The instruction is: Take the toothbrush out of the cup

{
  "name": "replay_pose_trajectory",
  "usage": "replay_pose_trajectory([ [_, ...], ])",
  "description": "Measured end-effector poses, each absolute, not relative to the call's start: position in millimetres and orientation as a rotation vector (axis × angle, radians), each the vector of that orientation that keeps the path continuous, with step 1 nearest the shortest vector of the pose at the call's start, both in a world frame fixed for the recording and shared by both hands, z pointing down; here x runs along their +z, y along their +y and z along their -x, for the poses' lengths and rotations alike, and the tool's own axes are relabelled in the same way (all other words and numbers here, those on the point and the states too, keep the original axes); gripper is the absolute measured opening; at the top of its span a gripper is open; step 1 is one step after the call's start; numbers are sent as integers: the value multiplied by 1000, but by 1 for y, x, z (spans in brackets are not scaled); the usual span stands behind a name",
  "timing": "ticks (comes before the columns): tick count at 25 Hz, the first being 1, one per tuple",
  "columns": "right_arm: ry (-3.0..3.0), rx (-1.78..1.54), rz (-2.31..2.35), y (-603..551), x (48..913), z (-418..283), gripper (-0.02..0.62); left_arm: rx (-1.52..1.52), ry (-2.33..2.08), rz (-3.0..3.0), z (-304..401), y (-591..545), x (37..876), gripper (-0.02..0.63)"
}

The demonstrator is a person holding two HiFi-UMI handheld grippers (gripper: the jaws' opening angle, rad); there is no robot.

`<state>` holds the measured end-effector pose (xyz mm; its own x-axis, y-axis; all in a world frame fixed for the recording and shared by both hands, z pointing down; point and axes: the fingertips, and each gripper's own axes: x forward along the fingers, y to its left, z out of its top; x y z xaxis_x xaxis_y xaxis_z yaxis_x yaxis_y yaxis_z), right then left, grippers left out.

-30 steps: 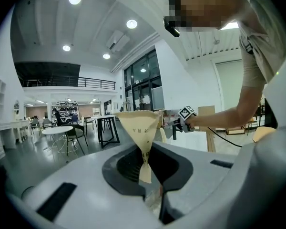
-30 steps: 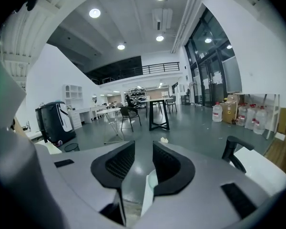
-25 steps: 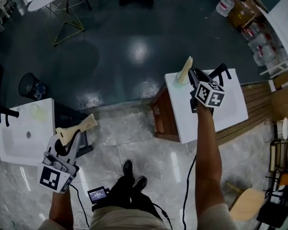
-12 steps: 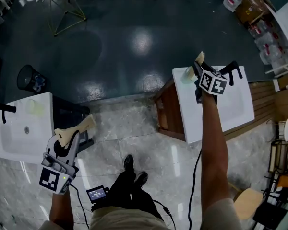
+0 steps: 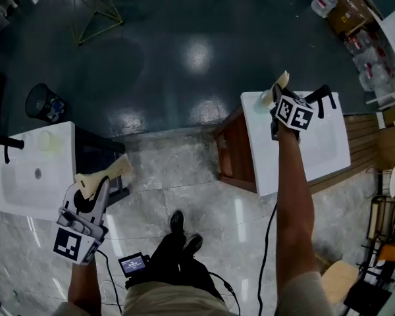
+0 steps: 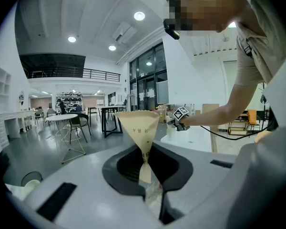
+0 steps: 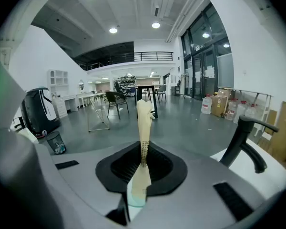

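Beneath the head camera, shoes (image 5: pixel 183 232): on the pale marble floor (image 5: pixel 204 209), nearer than the washbasin and to its left.
Left gripper (image 5: pixel 122 166): low over the marble, well to the left of the washbasin; tan-taped jaws pressed together, nothing between them.
Second basin (image 5: pixel 20 183): white, well to the left of the washbasin, just beyond the left gripper.
Washbasin (image 5: pixel 316 153): white top on a wooden cabinet (image 5: pixel 227 153); black tap (image 5: pixel 319 96) at its far edge.
Right gripper (image 5: pixel 284 79): above the washbasin's far left part, tips reaching past its far edge; jaws closed flat on each other, empty.
Cup (image 5: pixel 263 102): pale, on the washbasin's far left corner, just left of the right gripper and outside its jaws.
Toothbrush: too small to make out in any view.
Bin (image 5: pixel 43 117): on the dark floor (image 5: pixel 184 58), far to the left of the washbasin.
Jugs and boxes (image 5: pixel 326 2): on the dark floor, beyond the washbasin's far right.
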<state>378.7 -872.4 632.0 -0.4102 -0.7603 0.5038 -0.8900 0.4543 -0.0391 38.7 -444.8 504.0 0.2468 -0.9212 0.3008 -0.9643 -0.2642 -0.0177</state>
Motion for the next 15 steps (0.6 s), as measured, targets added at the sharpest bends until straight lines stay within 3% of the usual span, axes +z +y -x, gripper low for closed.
replay_pose_trajectory([
  [15, -2398, 341, -1445, -852, 546, -395, 29, 348, -1828, -2395, -57, -433, 464, 29],
])
